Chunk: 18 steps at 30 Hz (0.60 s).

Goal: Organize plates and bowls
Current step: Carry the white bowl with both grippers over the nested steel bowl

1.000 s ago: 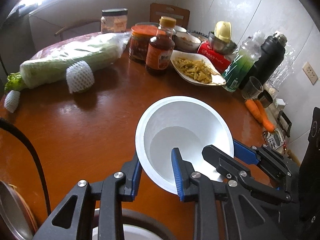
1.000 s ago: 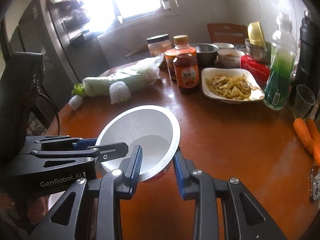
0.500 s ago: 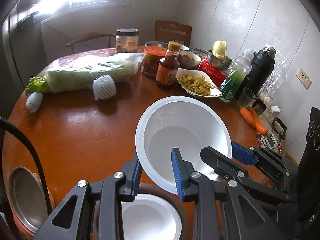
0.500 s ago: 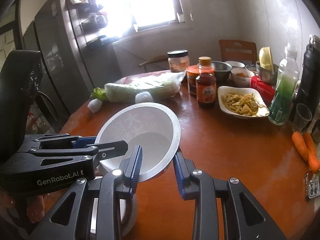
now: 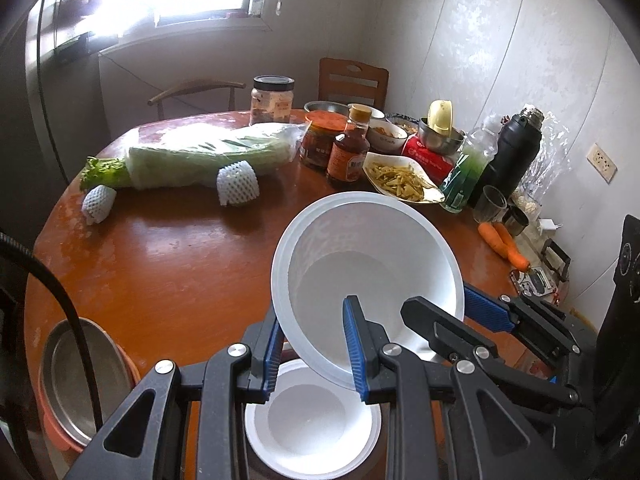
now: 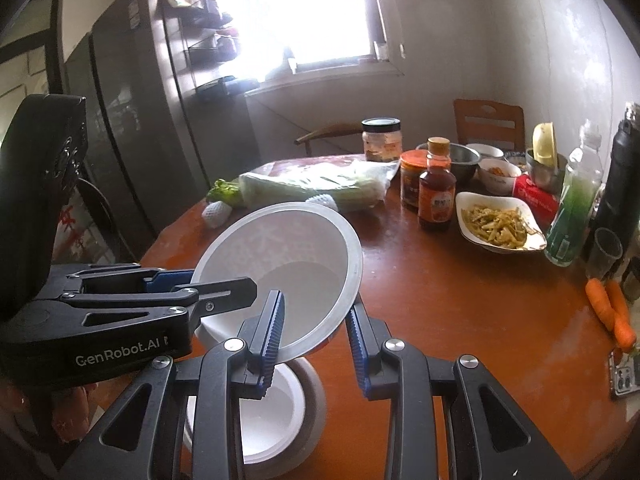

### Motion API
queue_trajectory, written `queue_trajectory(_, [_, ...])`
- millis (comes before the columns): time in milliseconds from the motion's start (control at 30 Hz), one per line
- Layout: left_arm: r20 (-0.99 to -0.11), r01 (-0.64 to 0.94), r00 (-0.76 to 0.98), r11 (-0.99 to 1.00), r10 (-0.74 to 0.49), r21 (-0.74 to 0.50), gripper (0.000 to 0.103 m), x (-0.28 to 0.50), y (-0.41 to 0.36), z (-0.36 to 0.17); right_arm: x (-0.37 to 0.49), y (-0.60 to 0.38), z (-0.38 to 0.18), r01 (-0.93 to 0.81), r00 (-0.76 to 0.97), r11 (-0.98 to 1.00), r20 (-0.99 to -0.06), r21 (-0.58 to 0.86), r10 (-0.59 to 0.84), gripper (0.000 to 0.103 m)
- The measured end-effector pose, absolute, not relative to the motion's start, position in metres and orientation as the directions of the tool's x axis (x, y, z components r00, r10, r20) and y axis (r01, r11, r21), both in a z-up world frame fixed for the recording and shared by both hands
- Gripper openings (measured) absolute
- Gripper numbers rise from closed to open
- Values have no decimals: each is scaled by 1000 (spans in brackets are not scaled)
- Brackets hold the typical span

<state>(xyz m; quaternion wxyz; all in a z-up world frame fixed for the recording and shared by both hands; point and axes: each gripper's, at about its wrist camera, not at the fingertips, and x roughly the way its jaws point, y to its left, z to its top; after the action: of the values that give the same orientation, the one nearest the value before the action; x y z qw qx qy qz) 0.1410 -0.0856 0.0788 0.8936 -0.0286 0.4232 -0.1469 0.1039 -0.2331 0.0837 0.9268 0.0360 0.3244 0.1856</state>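
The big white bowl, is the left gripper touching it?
Touching. In the left wrist view the left gripper has its jaws clamped on the big white bowl's near rim.

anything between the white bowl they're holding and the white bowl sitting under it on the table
Nothing visible. The held white bowl, clamped at its rim by both the left hand-held gripper and the right hand-held gripper, hangs tilted right above the lower white bowl, with only open air between them.
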Motion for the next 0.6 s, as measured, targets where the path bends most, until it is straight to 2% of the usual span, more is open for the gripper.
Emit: queue_trajectory(600, [-730, 222, 625, 959, -277, -174, 29, 96, -61, 75, 65, -208, 81, -355, 722, 920, -575, 169, 384, 34])
